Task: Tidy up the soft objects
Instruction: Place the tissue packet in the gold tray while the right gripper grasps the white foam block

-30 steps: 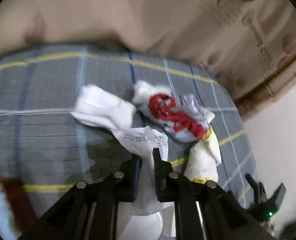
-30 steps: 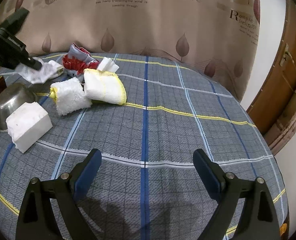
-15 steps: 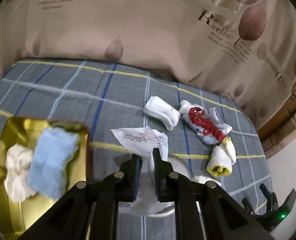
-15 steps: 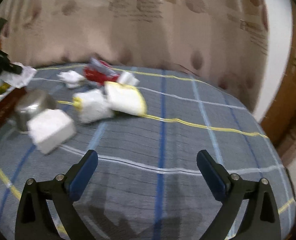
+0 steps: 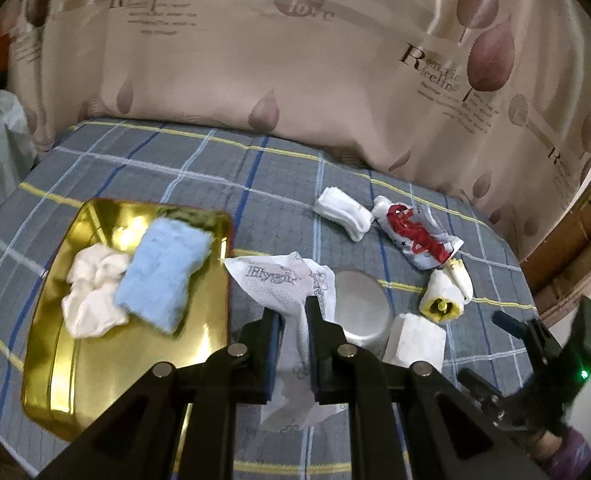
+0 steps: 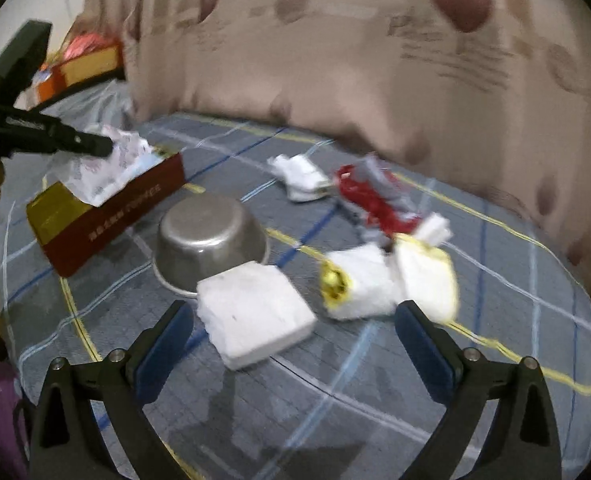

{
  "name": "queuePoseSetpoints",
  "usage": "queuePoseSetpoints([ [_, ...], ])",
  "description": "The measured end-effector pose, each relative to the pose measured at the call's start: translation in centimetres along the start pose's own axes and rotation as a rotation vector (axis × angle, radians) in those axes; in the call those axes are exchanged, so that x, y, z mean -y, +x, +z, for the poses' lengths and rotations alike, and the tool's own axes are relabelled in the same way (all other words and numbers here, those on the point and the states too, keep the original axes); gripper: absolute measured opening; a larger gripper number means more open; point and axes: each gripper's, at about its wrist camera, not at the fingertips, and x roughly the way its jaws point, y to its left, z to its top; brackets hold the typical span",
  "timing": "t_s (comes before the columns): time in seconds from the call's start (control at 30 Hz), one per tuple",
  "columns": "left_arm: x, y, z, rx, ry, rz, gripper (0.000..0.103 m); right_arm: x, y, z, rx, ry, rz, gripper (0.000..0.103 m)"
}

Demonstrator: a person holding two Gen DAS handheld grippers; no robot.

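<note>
Over the gold-lined rectangular tin (image 5: 107, 380), already holding a cream cloth (image 5: 91, 292) and blue towel (image 5: 163, 272): left gripper (image 5: 293, 320) clamped on a printed white tissue (image 5: 283, 284), right gripper (image 6: 291, 332) wide, empty, white folded block (image 6: 255, 312) and socks unsorted.

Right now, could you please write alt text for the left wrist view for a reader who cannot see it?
The left gripper is shut on a printed white tissue above a plaid-covered table, beside a gold tray holding a blue cloth and a white cloth. To the right lie an upturned metal bowl, small white bundles and the open right gripper.
</note>
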Motion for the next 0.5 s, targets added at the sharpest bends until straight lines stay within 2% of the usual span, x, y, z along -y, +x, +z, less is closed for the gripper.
queuePoseSetpoints([
  [0.13,-1.1,-1.2,-0.7,0.008,-0.038,0.003,0.012,-0.9,2.5,0.6,-0.072,-0.076,0.047,0.100],
  [0.3,-1.8,-2.2,-1.3,0.005,-0.046,0.008,0.012,-0.7,5.2,0.9,-0.148,-0.106,0.094,0.100],
  [0.5,-2.7,-3.2,-1.6,0.016,-0.076,0.016,0.012,-1.7,6.9,1.4,-0.187,-0.221,0.076,0.100],
])
